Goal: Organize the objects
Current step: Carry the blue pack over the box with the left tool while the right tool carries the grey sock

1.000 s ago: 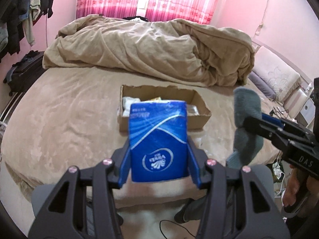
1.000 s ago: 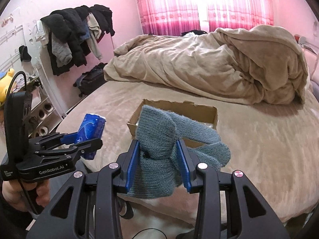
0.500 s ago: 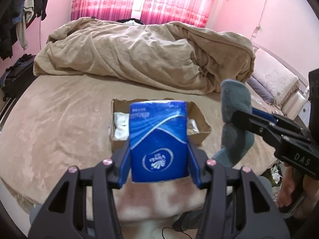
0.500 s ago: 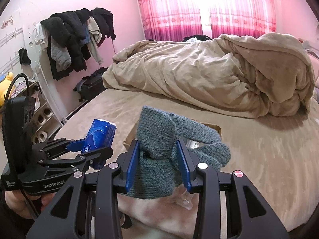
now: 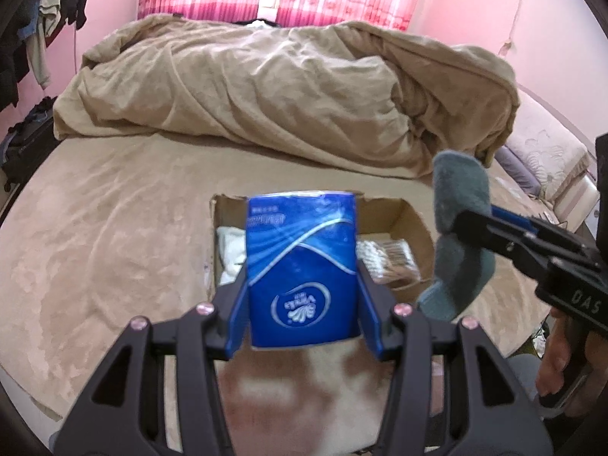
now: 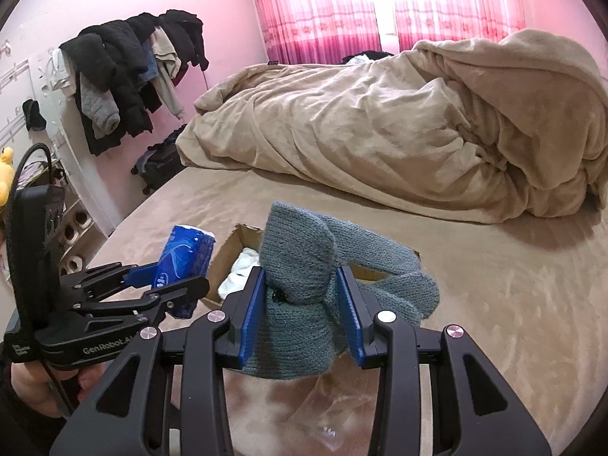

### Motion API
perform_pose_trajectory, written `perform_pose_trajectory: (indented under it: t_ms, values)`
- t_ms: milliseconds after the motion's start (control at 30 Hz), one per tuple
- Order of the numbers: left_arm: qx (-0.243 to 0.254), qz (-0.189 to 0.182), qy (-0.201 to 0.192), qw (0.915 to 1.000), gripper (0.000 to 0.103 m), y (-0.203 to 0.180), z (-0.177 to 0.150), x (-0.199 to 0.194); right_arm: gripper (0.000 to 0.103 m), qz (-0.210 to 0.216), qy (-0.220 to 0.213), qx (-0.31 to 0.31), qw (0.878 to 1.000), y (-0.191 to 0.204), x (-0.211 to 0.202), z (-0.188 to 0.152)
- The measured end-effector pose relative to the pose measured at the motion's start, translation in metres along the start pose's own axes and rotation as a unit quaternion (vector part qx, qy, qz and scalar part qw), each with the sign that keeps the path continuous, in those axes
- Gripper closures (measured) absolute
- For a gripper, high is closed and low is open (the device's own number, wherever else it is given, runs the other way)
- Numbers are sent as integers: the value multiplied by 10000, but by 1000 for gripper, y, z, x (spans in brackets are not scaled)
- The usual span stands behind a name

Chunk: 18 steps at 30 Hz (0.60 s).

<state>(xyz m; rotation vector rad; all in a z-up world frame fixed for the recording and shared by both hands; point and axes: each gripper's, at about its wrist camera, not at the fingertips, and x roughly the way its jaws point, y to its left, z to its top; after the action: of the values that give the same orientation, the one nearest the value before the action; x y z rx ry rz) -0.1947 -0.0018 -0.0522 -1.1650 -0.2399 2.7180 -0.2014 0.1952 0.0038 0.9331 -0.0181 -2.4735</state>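
My left gripper (image 5: 302,306) is shut on a blue tissue pack (image 5: 302,266), held upright just above the near side of an open cardboard box (image 5: 414,228) on the bed. Inside the box lie a white cloth (image 5: 230,252) and a clear packet (image 5: 387,258). My right gripper (image 6: 300,311) is shut on a grey-green knitted glove (image 6: 300,285), whose fingers droop to the right over the box (image 6: 233,247). In the right wrist view the left gripper (image 6: 174,285) with the tissue pack (image 6: 184,262) sits at the left, beside the box.
The box rests on a tan bed sheet (image 5: 114,228). A crumpled tan duvet (image 5: 285,91) fills the far half of the bed. Clothes hang on a rack (image 6: 129,76) at the left wall, with a dark bag (image 6: 159,167) below. Pillows (image 5: 539,159) lie at the right.
Both grippers have moved forward over the bed toward the box, which now appears closer and lower in both views. Each keeps its grip.
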Motion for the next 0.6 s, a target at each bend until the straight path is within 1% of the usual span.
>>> perform_pose_trajectory:
  t_ms: [133,367,600]
  values:
    - [16,23,105,9999,53,3,2,24,63,21,32,46,10000,-10,18,4]
    - [-55,48,220,9997,53,8,4,54,63,1,37,118,9999,-25,47,12]
    - [-92,94,397,9991,53,12,0,84,63,54,213,174,9996,-32,81,6]
